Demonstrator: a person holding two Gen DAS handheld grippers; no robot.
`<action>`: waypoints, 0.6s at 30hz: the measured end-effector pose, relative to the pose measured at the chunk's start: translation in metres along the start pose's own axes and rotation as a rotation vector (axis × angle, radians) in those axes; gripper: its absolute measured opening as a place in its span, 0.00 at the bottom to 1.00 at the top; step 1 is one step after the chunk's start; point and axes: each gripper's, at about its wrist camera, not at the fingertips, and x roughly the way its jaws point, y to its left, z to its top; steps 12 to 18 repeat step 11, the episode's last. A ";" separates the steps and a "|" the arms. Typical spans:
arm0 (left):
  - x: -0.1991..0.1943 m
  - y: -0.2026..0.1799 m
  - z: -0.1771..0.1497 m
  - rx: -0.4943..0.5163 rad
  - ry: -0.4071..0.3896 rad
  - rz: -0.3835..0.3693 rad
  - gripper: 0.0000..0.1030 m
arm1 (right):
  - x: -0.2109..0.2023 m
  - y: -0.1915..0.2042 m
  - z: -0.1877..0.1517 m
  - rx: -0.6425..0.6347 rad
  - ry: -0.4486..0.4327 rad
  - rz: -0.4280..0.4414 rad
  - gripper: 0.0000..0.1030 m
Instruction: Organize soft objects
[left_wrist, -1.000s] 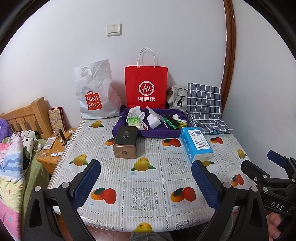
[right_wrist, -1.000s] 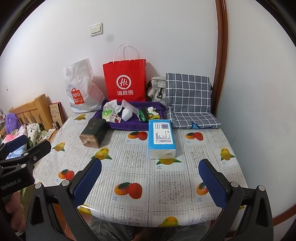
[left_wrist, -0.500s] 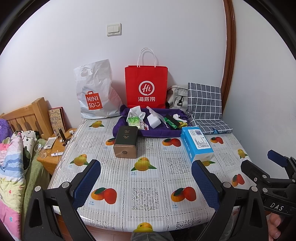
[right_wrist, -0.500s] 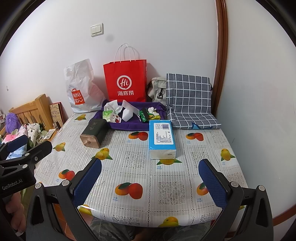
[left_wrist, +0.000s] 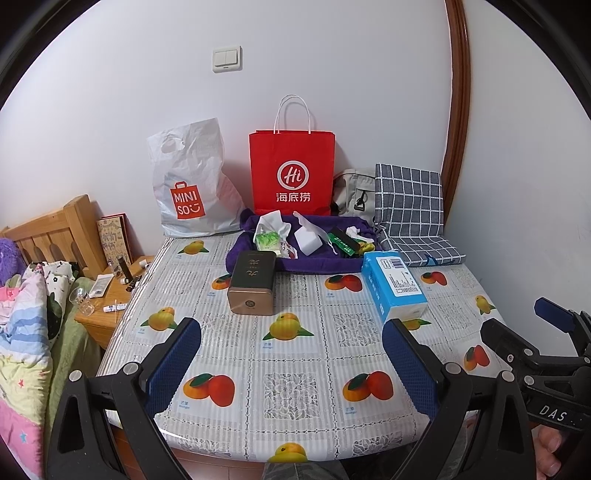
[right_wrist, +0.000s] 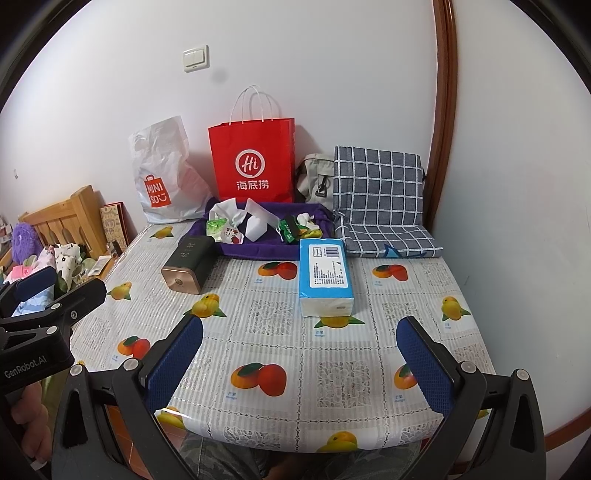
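Above the table (left_wrist: 295, 354), each gripper (left_wrist: 291, 363) (right_wrist: 299, 363) gapes wide — empty.

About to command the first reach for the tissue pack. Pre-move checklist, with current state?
1. Left gripper open, nothing held: ok.
2. Right gripper open, nothing held: ok.
3. Blue tissue pack lying flat on the table, apart from other things: ok.
4. Path from right gripper to pack free of things: ok.
5. Dark tin apart from the pack, well to its left: ok.
6. Room left in the purple tray: cannot tell; it already holds small packets.
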 end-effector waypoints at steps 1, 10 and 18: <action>0.000 0.000 0.000 -0.001 0.000 -0.001 0.96 | 0.000 0.000 0.000 -0.001 0.000 0.000 1.00; 0.002 0.004 -0.005 -0.001 0.001 0.004 0.96 | 0.000 0.000 0.000 -0.001 -0.002 0.001 1.00; 0.003 0.006 -0.006 -0.001 -0.001 0.005 0.96 | 0.000 0.001 0.000 -0.001 -0.002 0.003 1.00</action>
